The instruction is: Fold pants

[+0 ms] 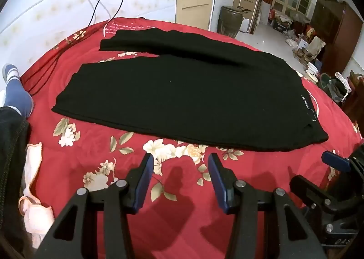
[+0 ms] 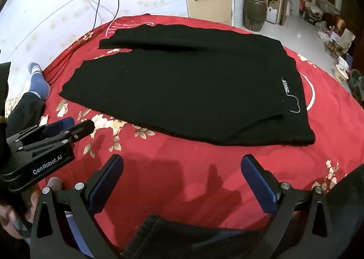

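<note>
Black pants (image 1: pixel 182 95) lie flat on a red floral bedspread (image 1: pixel 182 190), legs toward the left, waistband with white lettering toward the right. They also show in the right wrist view (image 2: pixel 182 90). My left gripper (image 1: pixel 179 163) is open and empty, hovering over the bedspread just short of the pants' near edge. My right gripper (image 2: pixel 182 165) is open wide and empty, also short of the near edge, closer to the waistband end. The left gripper shows in the right wrist view (image 2: pixel 68 127) at the left.
The person's leg in a blue sock (image 1: pixel 17 92) rests at the bed's left side. Black cables (image 1: pixel 41 72) run over the far left of the bed. A pale cloth (image 1: pixel 34 202) lies at the near left. A cluttered room with a large jar (image 1: pixel 229 20) lies beyond the bed.
</note>
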A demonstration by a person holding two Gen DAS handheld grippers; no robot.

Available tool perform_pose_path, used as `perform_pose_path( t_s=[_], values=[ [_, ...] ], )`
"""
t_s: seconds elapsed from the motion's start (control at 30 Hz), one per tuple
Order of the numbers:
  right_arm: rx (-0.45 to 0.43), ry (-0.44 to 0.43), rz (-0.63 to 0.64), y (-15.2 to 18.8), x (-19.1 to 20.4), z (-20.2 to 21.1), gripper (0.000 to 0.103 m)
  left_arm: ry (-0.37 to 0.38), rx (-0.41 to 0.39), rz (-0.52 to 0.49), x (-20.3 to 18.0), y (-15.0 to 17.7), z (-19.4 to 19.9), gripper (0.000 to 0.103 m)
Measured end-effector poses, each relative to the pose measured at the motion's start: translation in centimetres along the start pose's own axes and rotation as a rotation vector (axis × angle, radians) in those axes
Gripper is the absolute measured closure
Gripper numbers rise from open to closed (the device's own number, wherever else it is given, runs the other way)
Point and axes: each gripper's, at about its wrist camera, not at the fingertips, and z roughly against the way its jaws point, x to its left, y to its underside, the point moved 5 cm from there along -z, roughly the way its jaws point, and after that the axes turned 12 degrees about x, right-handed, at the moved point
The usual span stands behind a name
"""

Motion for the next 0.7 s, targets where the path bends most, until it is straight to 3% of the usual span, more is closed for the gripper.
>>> perform_pose_path(
  t_s=[0.7],
  values=[
    [-0.006,0.044,0.012,0.2,-0.1,0.1,0.000,-0.012,-0.031,-0.021,0.0,0.1,0.8,0.051]
  ],
)
